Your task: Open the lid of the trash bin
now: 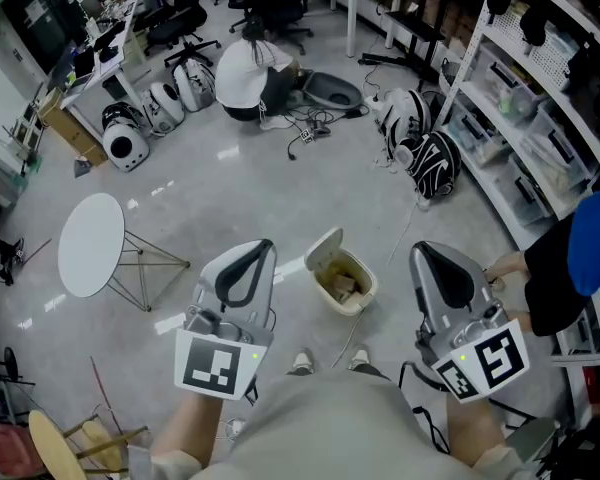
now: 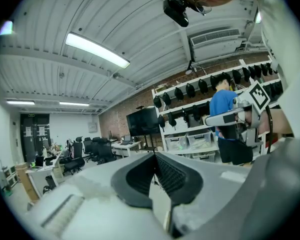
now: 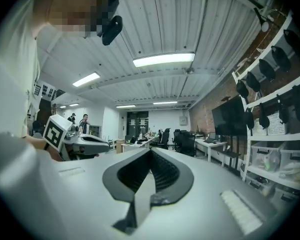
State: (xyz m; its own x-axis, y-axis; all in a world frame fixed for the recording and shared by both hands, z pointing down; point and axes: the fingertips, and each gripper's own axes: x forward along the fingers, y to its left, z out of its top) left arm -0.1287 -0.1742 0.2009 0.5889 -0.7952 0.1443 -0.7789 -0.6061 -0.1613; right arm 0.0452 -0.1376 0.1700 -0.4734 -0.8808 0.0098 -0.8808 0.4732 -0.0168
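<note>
A small cream trash bin (image 1: 344,286) stands on the floor just ahead of my feet in the head view. Its lid (image 1: 323,247) is tilted up at the back left, and some rubbish shows inside. My left gripper (image 1: 264,245) is held well above the floor to the left of the bin, my right gripper (image 1: 420,252) to its right; neither touches it. Both point away from me with jaws shut and nothing between them. The left gripper view shows its tips (image 2: 154,155) meeting against the room and ceiling. The right gripper view shows the same (image 3: 150,150). The bin is in neither gripper view.
A white round folding table (image 1: 90,243) stands to the left. Storage shelves (image 1: 540,138) line the right, with a person in blue (image 1: 592,248) beside them. Black-and-white bags (image 1: 430,158) and helmets (image 1: 130,138) lie farther out, and a person crouches at the back (image 1: 245,76).
</note>
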